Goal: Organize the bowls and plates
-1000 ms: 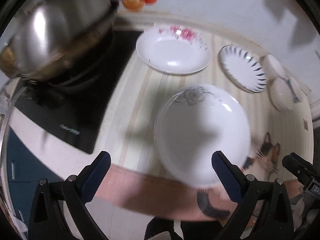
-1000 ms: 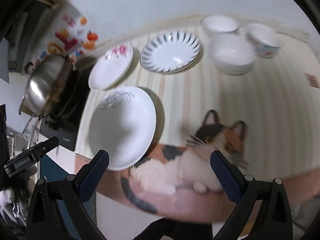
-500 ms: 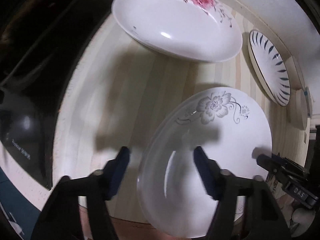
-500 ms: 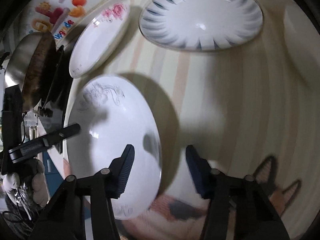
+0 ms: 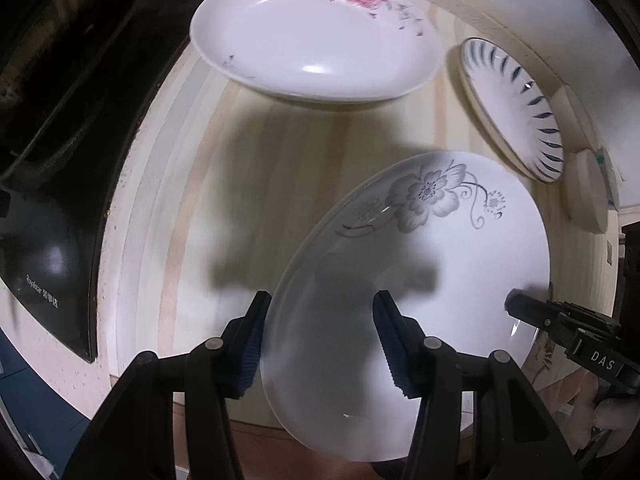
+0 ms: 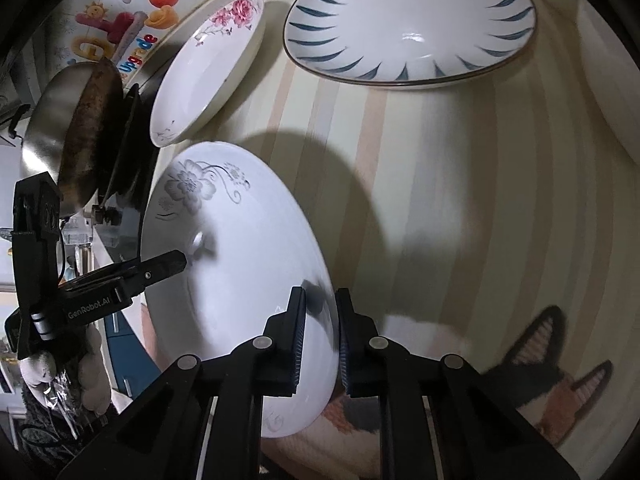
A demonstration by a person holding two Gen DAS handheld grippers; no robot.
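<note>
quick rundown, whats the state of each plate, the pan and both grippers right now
grey-flower plate: rim pinched by right gripper, right edge apparently lifted
pink-flower plate: flat on mat, untouched
blue-striped plate: flat on mat, untouched
right gripper: shut on grey-flower plate's rim
left gripper: fingers straddle the opposite rim, gap on the inner side
pan: on the stove

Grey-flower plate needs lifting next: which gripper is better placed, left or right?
Right. The right gripper is already pinched on the rim of the grey-flower plate, one finger on each face. The left gripper straddles the opposite rim with its jaws wide apart, so it would probably only support.
</note>
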